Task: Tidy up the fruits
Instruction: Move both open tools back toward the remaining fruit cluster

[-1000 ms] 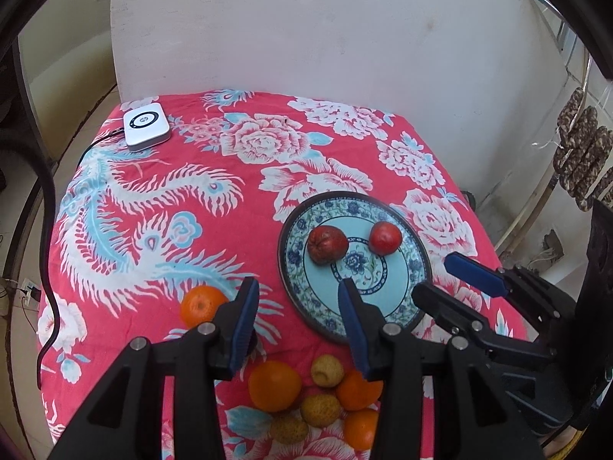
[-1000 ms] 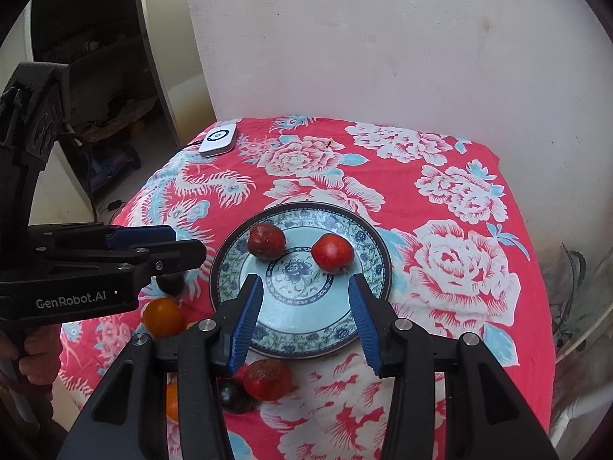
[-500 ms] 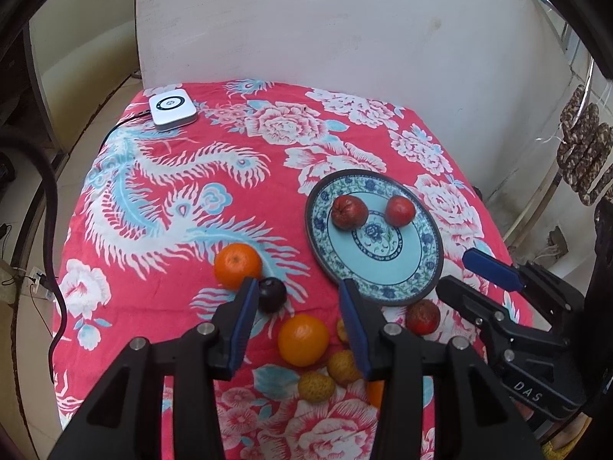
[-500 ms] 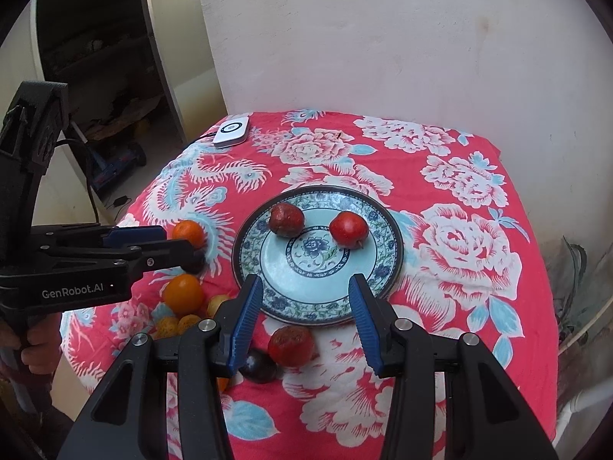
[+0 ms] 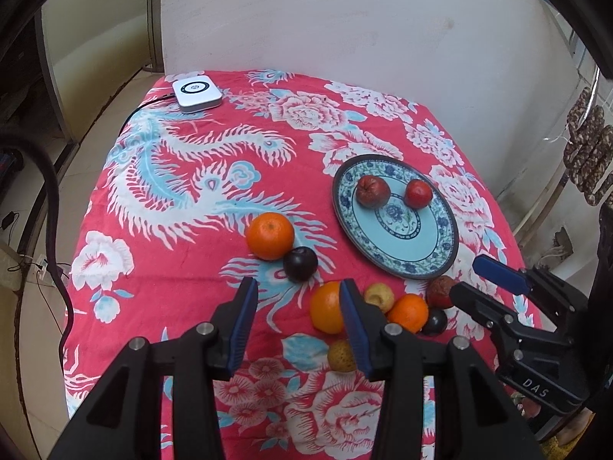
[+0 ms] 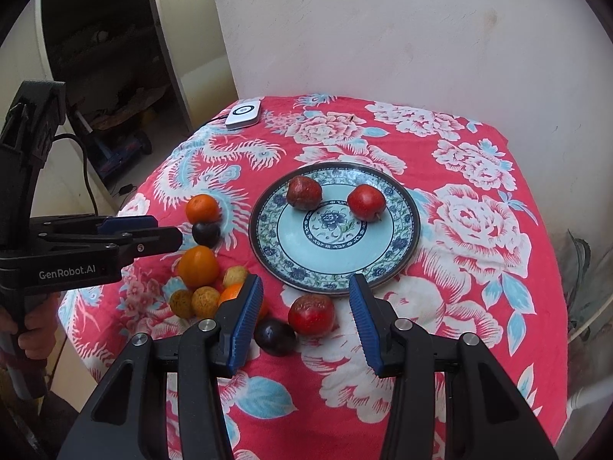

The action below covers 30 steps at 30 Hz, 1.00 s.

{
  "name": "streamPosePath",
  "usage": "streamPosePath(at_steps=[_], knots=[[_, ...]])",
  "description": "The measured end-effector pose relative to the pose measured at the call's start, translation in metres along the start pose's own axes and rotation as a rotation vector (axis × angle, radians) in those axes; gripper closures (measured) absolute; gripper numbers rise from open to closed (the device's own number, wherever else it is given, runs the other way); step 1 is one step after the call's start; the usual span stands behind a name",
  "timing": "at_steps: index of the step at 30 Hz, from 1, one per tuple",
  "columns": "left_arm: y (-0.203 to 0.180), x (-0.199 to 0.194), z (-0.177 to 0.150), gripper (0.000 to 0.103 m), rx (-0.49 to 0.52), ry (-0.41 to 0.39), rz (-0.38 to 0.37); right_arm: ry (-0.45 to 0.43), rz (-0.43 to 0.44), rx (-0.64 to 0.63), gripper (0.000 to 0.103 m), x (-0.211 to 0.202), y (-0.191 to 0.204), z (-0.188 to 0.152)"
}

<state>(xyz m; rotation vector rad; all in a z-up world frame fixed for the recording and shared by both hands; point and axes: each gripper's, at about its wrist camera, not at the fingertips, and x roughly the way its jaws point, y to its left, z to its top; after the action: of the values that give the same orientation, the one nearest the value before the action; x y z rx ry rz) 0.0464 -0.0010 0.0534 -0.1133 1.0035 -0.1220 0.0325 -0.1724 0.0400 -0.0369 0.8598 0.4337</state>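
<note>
Both tools are spread partway and hold nothing: the left gripper hovers over bare cloth, the right gripper just above a red fruit. Ahead of them the plate carries two red fruits. Loose beside it lie three oranges, two dark plums, three small yellowish fruits.

A red tablecloth with white flowers and pale blue feathers covers the table, below and ahead of the claws. On its far left corner, well apart from both claws, lies a small white square device with a dark ring on top; a dark cable goes from it over the edge. Behind the table stands a white wall.
</note>
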Motion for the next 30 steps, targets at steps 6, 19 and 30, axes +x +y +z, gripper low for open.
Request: streamPosePath(at_steps=[6, 19, 30], knots=[[0.005, 0.001, -0.004, 0.056, -0.012, 0.006, 0.01, 0.014, 0.003, 0.001, 0.055, 0.0, 0.0, -0.006], [-0.006, 0.007, -0.013, 0.056, -0.002, 0.044, -0.049, 0.019, 0.008, -0.001, 0.055, 0.001, 0.001, -0.01], [-0.012, 0.016, -0.014, 0.056, -0.009, 0.055, -0.082, 0.02, 0.012, 0.009, 0.055, 0.002, 0.0, -0.014]])
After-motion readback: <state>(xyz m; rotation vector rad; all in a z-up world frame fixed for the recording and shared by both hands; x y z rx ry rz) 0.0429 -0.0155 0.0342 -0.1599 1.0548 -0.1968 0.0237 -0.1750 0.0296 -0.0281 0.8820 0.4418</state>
